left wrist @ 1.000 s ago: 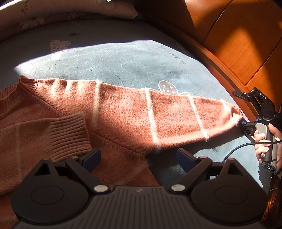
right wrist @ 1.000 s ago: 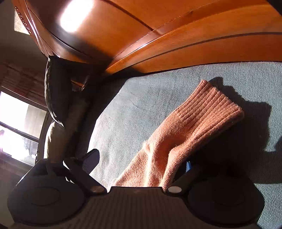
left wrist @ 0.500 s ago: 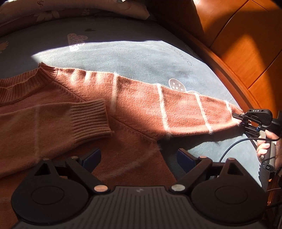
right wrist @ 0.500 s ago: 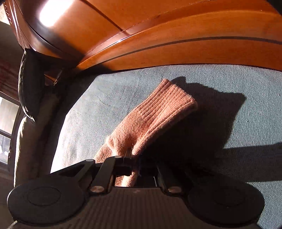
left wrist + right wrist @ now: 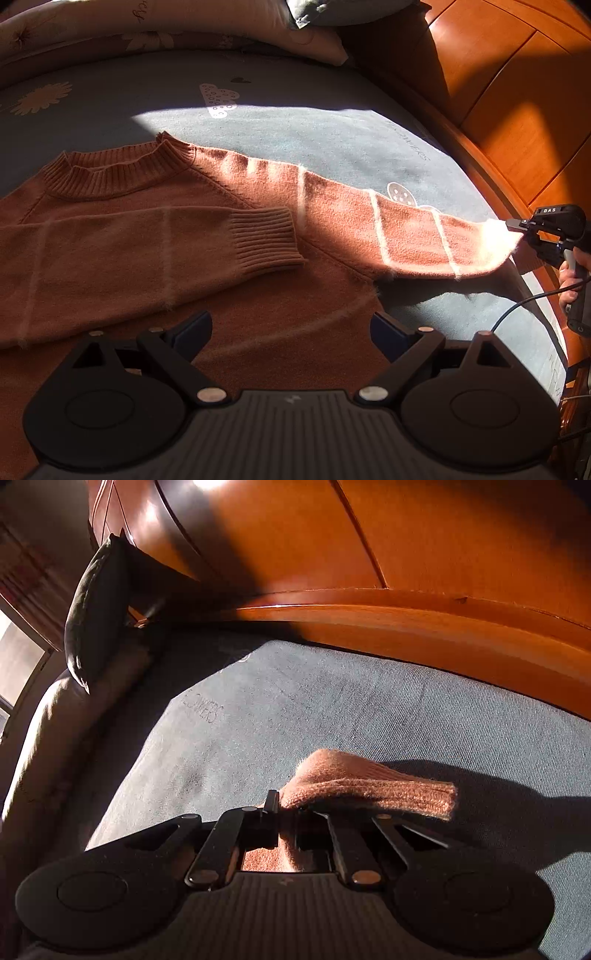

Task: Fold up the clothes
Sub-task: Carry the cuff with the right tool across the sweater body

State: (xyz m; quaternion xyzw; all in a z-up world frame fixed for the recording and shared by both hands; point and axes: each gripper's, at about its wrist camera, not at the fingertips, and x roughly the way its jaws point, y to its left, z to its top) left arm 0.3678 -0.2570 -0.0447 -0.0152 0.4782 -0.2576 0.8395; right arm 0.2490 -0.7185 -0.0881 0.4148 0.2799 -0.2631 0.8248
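Since a second ago your right tool [image 5: 286, 819] had closed on the sweater's cuff [image 5: 369, 786] and raised it off the bed [image 5: 258, 720].

From the left wrist, your left tool [image 5: 291, 328] hovered with its fingers apart over the rust sweater [image 5: 147, 240], which lay flat on the bed [image 5: 332, 129] with one sleeve folded across the chest. Its other sleeve [image 5: 388, 229] stretched out to your right tool [image 5: 524, 230], near the wooden bed frame [image 5: 517, 129].

From the right wrist, the cuff stuck out past the clamped fingers, above the sheet, with a dark pillow [image 5: 96, 609] by the frame.
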